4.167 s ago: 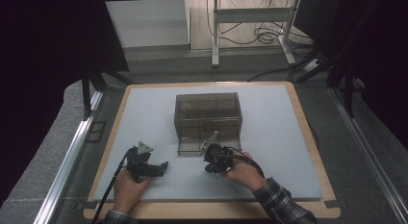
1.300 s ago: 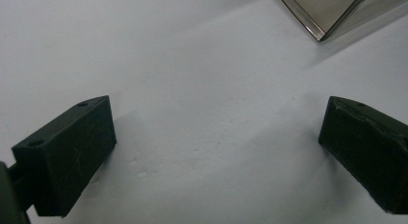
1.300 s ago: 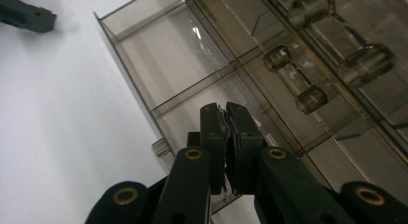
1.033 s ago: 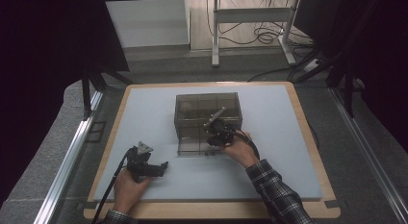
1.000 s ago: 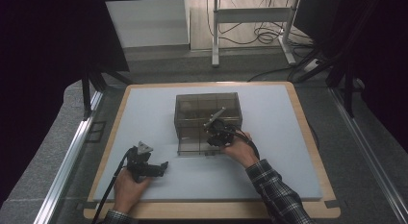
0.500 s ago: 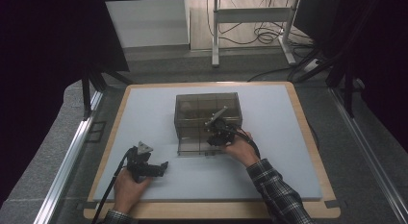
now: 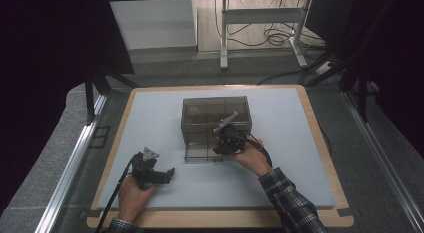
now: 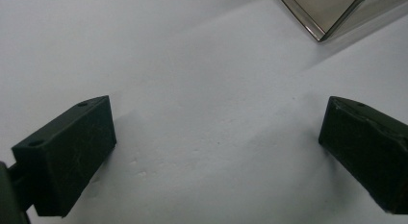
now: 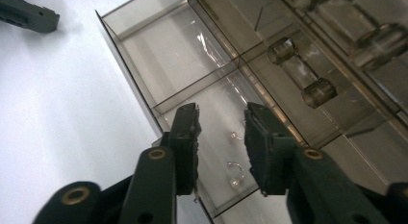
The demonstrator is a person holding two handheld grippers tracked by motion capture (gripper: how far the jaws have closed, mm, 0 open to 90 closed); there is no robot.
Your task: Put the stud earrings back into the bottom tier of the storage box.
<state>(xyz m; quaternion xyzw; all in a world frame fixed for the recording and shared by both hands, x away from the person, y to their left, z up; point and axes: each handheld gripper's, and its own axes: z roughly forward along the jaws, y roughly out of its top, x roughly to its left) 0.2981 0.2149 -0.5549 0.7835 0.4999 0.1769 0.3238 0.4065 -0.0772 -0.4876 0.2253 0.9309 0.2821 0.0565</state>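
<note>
**Right jaws parted over the open drawer of the smoked cabinet**

Near the middle of the pale grey tabletop (image 7: 300,143) we have a small smoked-transparent plastic drawer cabinet (image 7: 216,113), with its lower drawer (image 7: 200,152) pulled out towards our side. Our right gripper (image 7: 226,139) sits at the front of that cabinet, just above the pulled-out drawer, held in our right hand (image 7: 252,158), whose sleeve is a dark plaid.

Along the right gripper view we see that gripper (image 9: 221,147) pointing down into the clear drawer (image 9: 183,56), which thin walls split into compartments. Its jaws have just been opening and now stand a moderate way apart, pressing on nothing. Between and just beyond them, on the floor of the nearest compartment, lie two small silver-coloured earrings (image 9: 235,173) with pearl-like beads, untouched by either pad. A clear cylindrical drawer knob (image 9: 300,72) shows on the cabinet front farther on.

Our left gripper (image 7: 155,174) rests low at the near left of the tabletop, well apart from the cabinet, in our left hand (image 7: 132,190). In the left gripper view its jaws stand wide apart over bare tabletop (image 8: 202,89), with nothing between them; a corner of the drawer (image 8: 332,12) shows at the top edge.
</note>
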